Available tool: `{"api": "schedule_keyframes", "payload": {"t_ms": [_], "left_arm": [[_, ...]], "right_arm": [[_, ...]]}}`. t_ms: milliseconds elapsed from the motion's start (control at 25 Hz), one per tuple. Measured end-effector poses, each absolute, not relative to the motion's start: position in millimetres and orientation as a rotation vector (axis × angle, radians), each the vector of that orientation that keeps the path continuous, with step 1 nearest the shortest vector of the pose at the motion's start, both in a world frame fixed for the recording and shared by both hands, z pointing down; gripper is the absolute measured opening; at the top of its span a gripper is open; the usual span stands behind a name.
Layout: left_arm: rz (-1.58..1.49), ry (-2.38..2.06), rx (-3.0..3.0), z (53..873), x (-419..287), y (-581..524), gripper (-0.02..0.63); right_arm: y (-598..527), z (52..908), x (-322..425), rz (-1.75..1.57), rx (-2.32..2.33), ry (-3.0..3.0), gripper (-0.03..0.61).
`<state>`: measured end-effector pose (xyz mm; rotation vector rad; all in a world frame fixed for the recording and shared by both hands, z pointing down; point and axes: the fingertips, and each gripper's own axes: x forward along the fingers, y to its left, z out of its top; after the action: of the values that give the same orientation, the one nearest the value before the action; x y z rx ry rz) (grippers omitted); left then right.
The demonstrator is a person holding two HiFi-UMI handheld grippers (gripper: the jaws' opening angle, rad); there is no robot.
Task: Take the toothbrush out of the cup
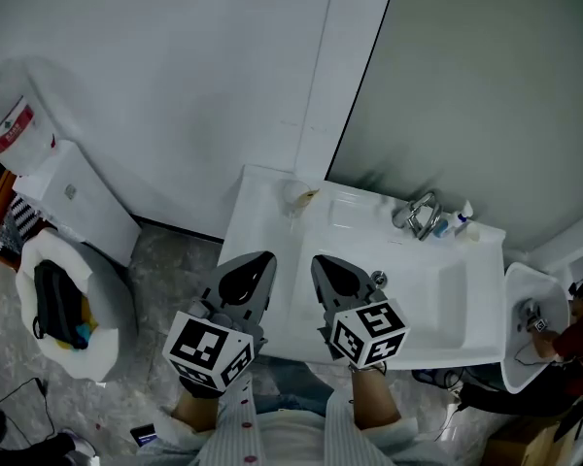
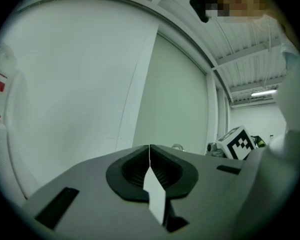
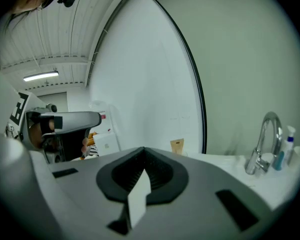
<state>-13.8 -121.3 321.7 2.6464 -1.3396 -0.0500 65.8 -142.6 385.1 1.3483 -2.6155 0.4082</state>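
A small clear cup [image 1: 296, 195] stands at the back left corner of the white sink counter [image 1: 262, 221], with a tan toothbrush [image 1: 310, 198] leaning out of it. In the right gripper view the toothbrush's tan top [image 3: 177, 145] shows just beyond the jaws, against the wall. My left gripper [image 1: 267, 258] hovers at the counter's front left, shut and empty. Beside it my right gripper [image 1: 317, 260] hangs over the basin's front rim, also shut with nothing in it. Both point toward the wall, short of the cup. Closed jaws fill the left gripper view [image 2: 150, 147] and the right gripper view [image 3: 143, 149].
A chrome faucet [image 1: 420, 214] and small bottles [image 1: 462, 223] sit at the back of the basin. A water dispenser [image 1: 39, 153] and a white bin holding a black bag [image 1: 63, 309] stand on the floor at left. A second basin [image 1: 534, 323] and a person [image 1: 573, 343] are at right.
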Motion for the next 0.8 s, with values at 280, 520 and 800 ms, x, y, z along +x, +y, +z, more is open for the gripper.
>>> {"api": "schedule_keyframes", "payload": {"t_ms": [280, 520, 800], "left_arm": [[-0.039, -1.407, 2.61, 326.5, 3.3, -166.0, 0.02], [-0.03, -1.443, 2.591, 330.1, 11.0, -185.6, 0.021], [-0.022, -1.444, 2.587, 327.7, 9.0, -200.7, 0.02]], "right_arm": [[-193.2, 386.8, 80.5, 0.404, 1.283, -2.646, 0.011], [-214.3, 392.7, 84.2, 0.41, 1.24, -2.659, 0.011], [-224.9, 395.8, 80.6, 0.446, 1.234, -2.659, 0.011]]}}
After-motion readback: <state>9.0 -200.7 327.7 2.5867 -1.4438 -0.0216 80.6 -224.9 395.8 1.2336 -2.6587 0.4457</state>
